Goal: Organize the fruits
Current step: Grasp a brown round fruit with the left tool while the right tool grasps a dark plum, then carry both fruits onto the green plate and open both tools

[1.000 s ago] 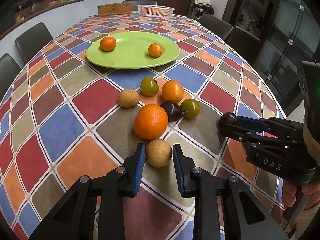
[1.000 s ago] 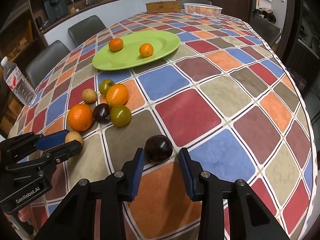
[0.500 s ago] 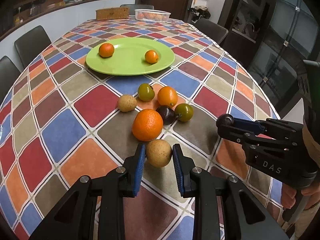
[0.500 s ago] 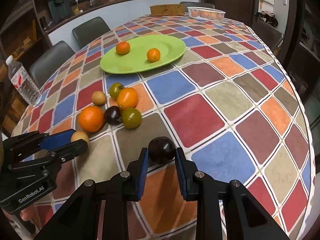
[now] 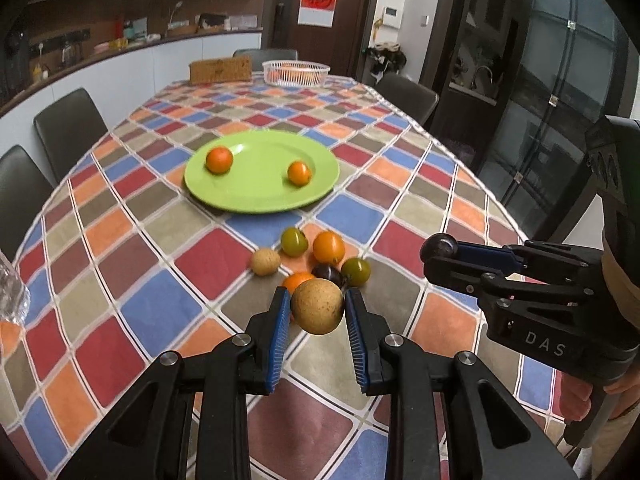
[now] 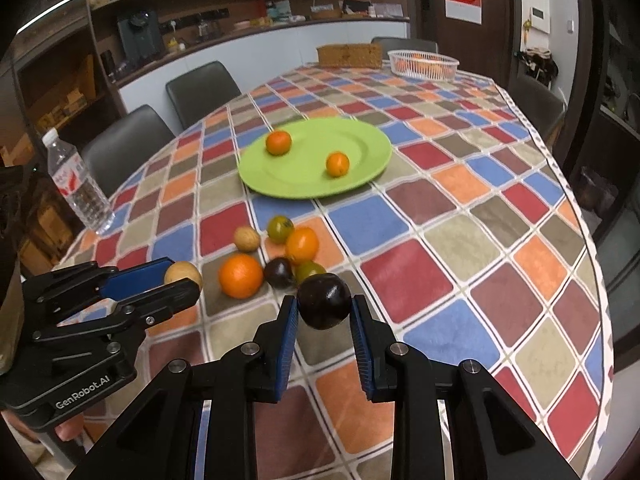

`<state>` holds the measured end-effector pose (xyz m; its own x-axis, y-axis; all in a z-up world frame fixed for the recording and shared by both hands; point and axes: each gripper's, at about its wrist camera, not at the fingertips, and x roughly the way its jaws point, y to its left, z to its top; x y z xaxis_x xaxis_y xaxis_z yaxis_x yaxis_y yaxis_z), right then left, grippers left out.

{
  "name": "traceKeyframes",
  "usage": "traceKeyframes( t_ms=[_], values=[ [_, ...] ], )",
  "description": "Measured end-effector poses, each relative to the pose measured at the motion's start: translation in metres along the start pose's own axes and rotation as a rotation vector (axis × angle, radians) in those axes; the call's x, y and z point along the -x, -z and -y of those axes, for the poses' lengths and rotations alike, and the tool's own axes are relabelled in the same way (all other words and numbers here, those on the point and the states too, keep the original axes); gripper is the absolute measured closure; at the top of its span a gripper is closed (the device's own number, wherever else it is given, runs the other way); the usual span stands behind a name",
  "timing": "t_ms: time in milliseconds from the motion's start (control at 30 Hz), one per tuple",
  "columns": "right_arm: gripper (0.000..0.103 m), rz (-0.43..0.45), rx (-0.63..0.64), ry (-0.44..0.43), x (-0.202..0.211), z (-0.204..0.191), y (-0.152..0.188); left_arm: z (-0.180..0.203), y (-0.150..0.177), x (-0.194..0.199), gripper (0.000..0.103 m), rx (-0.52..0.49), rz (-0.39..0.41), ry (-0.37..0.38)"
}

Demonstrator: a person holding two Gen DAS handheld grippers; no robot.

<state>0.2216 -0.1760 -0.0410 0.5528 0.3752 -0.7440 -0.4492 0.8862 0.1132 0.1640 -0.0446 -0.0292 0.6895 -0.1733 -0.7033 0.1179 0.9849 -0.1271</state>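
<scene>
My left gripper (image 5: 317, 314) is shut on a tan round fruit (image 5: 317, 306) and holds it above the table; it also shows in the right wrist view (image 6: 183, 273). My right gripper (image 6: 324, 310) is shut on a dark purple plum (image 6: 324, 306), lifted off the cloth; the plum also shows in the left wrist view (image 5: 439, 247). A green plate (image 5: 260, 196) further back holds two small oranges (image 5: 219, 160) (image 5: 299, 173). Several loose fruits lie between the grippers and the plate: a large orange (image 6: 240, 275), a dark plum (image 6: 279, 272), green tomatoes (image 6: 280, 229), an orange tomato (image 6: 302, 244), a tan fruit (image 6: 247, 239).
The table has a checkered colourful cloth (image 6: 440, 216). A water bottle (image 6: 78, 184) stands at the left edge. A white basket (image 6: 423, 64) and a brown box (image 6: 350, 56) sit at the far end. Dark chairs (image 6: 200, 88) surround the table.
Both grippers have closed on their fruits and lifted them off the table. The views have tilted up, showing more of the room.
</scene>
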Motion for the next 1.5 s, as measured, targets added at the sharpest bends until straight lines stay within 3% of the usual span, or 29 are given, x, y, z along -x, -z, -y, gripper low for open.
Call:
traceKeyframes(
  t_ms=[367,667,1100,1500],
  values=[
    [0.075,0.096,0.006,-0.015,0.017,-0.015,-0.031,-0.01,-0.032,0.02,0.075,-0.041,0.097,-0.006],
    [0.075,0.13,0.021,-0.028,0.013,-0.024,-0.061,-0.027,-0.06,0.014,0.075,-0.041,0.12,0.021],
    [0.075,0.136,0.036,-0.046,-0.027,-0.028,-0.112,-0.059,-0.105,-0.019,0.075,-0.064,0.118,-0.003],
    [0.075,0.08,0.033,-0.068,-0.086,-0.015,-0.142,-0.086,-0.127,-0.074,0.075,-0.063,0.071,-0.001]
  ],
)
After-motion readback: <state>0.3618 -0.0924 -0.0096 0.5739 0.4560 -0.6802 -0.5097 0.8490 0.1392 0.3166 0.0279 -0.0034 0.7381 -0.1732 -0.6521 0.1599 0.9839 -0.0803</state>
